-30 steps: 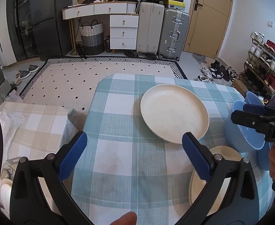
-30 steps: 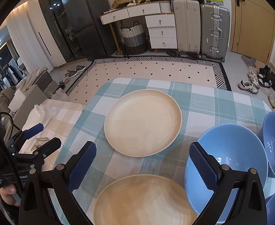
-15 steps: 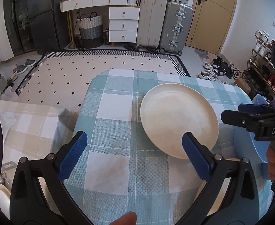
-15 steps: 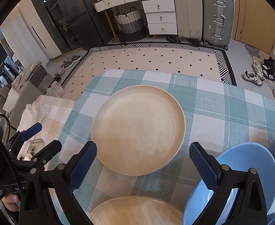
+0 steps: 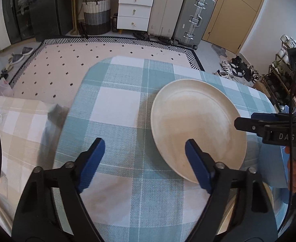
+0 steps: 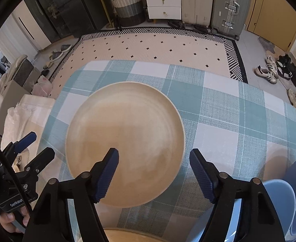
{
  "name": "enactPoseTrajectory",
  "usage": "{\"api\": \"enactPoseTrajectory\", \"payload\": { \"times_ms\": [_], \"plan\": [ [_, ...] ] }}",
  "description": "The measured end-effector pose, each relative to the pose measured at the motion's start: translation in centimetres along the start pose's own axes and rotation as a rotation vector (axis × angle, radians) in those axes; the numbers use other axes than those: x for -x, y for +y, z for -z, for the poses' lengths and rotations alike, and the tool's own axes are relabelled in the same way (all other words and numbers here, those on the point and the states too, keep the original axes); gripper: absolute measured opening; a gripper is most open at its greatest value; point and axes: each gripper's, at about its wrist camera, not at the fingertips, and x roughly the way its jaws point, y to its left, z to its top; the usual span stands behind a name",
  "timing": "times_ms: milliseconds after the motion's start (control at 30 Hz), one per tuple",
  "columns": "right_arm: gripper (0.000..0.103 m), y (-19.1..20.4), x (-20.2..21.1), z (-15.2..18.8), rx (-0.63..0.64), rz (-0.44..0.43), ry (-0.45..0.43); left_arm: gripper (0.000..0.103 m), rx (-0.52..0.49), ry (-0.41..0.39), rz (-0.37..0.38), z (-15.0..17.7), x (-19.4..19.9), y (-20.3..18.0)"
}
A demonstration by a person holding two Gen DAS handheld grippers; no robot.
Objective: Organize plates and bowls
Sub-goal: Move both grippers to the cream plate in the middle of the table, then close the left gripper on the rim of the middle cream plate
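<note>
So there's a big cream plate (image 6: 125, 141) sitting flat on the table (image 5: 115, 109), which has a teal and white checked cloth on it. Both grippers are hanging over it, one from each side.

The left gripper (image 5: 144, 157) is angled down with its blue fingers (image 5: 91, 159) spread but closing in. Its right finger sits over the near-left rim of the plate in that view, the other one is over bare cloth, and whether anything touches I can't tell. Nothing looks pinched.

The right gripper (image 6: 154, 171) points down more steeply, fingers (image 6: 201, 173) also apart and closing. The plate's near-right edge lies in the gap between them, left finger over the plate, right finger over the cloth. No clamp on it that I can see.

A second cream plate (image 6: 127, 236) peeks in at the bottom of the right view, nearer than the first one. Blue bowls (image 6: 285, 201) sit at the lower right, just beside the right gripper.

Background is a dotted rug (image 6: 152, 50), suitcases (image 5: 194, 14) and white drawers (image 5: 134, 10) by the wall
</note>
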Motion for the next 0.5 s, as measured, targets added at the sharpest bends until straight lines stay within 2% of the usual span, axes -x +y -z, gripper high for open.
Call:
{"api": "enactPoseTrajectory", "payload": {
  "times_ms": [167, 300, 500],
  "plan": [
    [0.066, -0.1, -1.5, -0.2, 0.002, 0.022, 0.032, 0.065, 0.007, 0.033, -0.009, 0.1, -2.4, 0.0],
    [0.064, 0.2, -2.3, -0.3, 0.018, 0.044, 0.05, 0.056, 0.035, 0.058, 0.003, 0.1, -4.1, 0.3],
    [0.056, 0.5, -3.1, -0.5, 0.042, 0.089, 0.077, 0.04, 0.025, 0.073, -0.001, 0.1, -5.4, 0.1]
  ]
}}
